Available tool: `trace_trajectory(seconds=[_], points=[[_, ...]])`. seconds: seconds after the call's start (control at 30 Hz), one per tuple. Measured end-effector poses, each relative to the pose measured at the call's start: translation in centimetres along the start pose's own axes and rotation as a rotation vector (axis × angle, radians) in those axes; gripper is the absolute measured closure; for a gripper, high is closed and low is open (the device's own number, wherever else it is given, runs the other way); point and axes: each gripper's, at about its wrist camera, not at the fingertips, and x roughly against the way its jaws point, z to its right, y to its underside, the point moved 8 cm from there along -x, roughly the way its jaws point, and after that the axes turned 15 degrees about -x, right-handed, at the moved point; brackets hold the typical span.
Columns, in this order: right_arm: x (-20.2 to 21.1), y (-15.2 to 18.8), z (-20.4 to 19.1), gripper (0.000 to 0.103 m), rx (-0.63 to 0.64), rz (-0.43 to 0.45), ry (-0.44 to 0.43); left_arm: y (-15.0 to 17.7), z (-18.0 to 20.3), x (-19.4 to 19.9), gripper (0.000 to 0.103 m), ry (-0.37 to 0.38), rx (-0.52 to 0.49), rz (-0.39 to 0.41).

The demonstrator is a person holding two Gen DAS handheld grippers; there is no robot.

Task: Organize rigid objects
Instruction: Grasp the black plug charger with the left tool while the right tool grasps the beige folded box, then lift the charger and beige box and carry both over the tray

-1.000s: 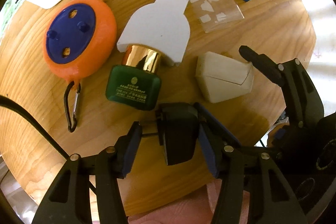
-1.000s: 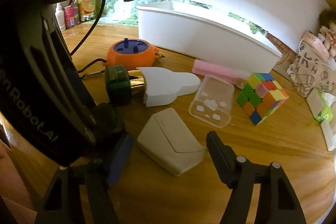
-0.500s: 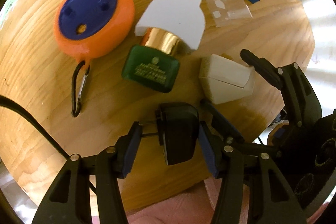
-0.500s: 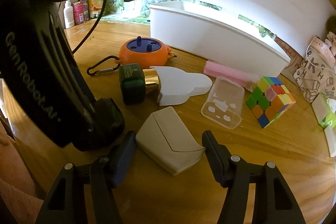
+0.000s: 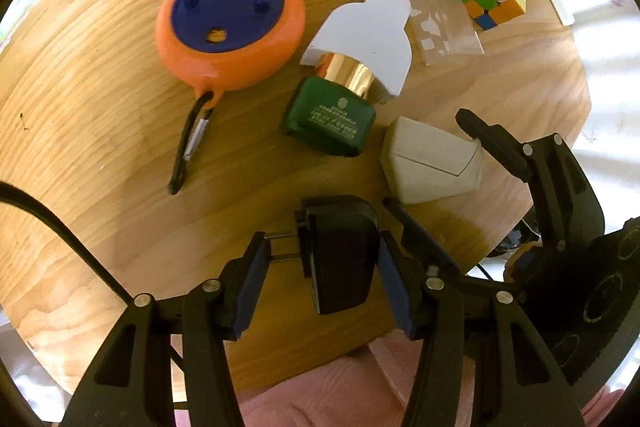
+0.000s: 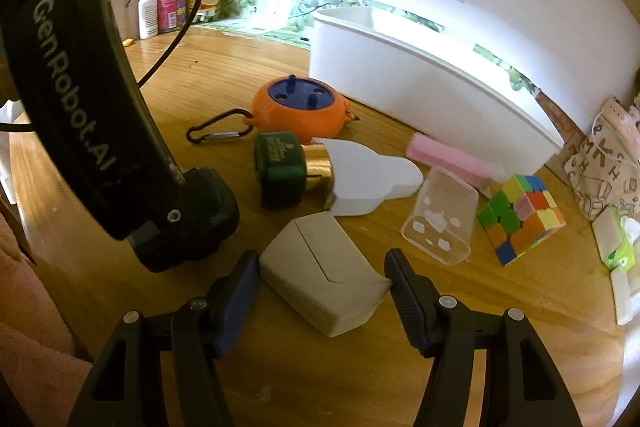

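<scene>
Watching from left: left claw [image 5: 320,275] clamped on black plug adapter [image 5: 340,251], its prongs against left pad, over near edge of surface [image 5: 100,131]. Risk: prongs give narrow bearing, so adapter could twist or drop off edge.

Right claw [image 6: 320,287] has just been closing around beige envelope-shaped case [image 6: 324,275]; left pad touching, right pad at pointed corner, contact unclear. Risk: wedge corner squirts out, skids toward green bottle [image 6: 280,175] at 11 o'clock or clear lid [image 6: 440,219] at 2 o'clock. White bin [image 6: 420,87] well apart at 1 o'clock; claws crowded, could collide.
</scene>
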Motion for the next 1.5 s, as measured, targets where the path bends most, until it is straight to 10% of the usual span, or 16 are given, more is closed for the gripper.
trace_trajectory(seconds=[1.5], points=[[6.1,-15.1,-2.1,0.038,0.29,0.306,0.051,-3.2,-2.3,16.5,0.045,-0.202,-0.12,0.307]])
